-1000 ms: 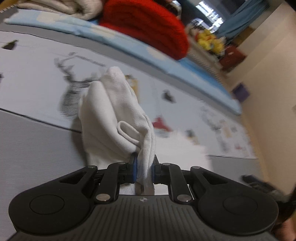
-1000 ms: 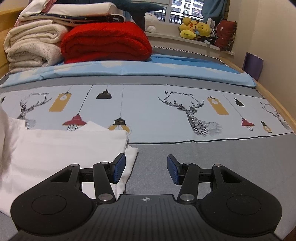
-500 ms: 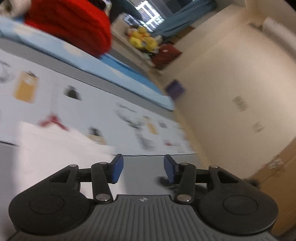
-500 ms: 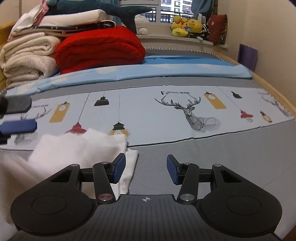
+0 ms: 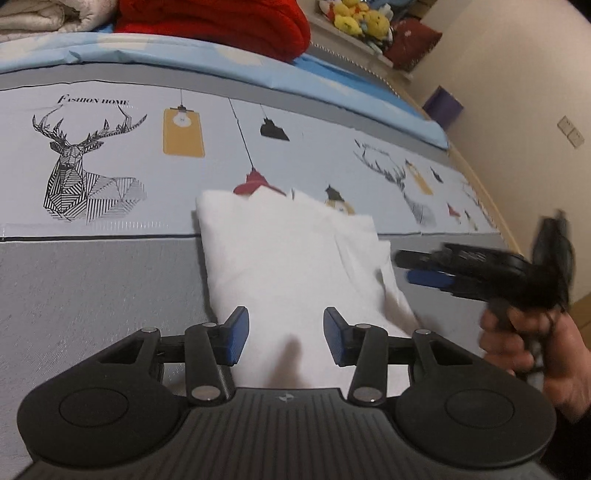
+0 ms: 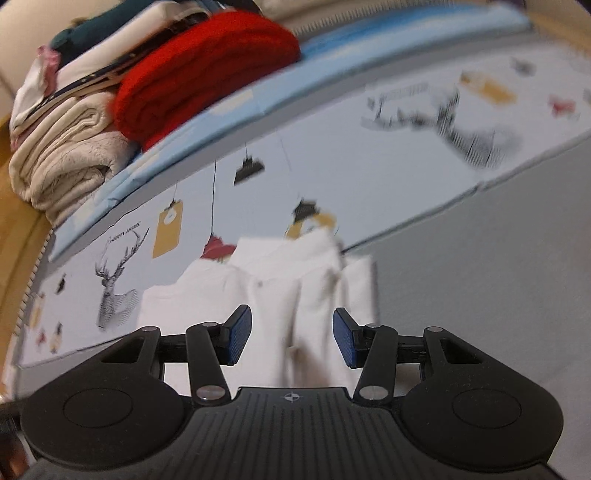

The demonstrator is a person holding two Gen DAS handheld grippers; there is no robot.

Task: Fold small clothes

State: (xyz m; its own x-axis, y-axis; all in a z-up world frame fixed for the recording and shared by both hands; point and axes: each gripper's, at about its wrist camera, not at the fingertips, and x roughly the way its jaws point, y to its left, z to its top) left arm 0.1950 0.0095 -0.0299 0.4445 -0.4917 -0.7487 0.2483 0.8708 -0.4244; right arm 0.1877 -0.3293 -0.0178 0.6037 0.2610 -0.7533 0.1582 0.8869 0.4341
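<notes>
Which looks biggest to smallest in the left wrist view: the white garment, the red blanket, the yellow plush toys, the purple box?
1. White garment, though nearness to the camera inflates it.
2. Red blanket, cut off by the frame's top edge, so its full size is unsure.
3. Yellow plush toys.
4. Purple box, close to the toys in apparent size.

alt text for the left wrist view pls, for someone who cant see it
The open left gripper hovers over a folded white garment lying on a bed sheet printed with deer and lamps. At right, a hand holds the right gripper beside the garment; a red blanket lies behind.
</notes>
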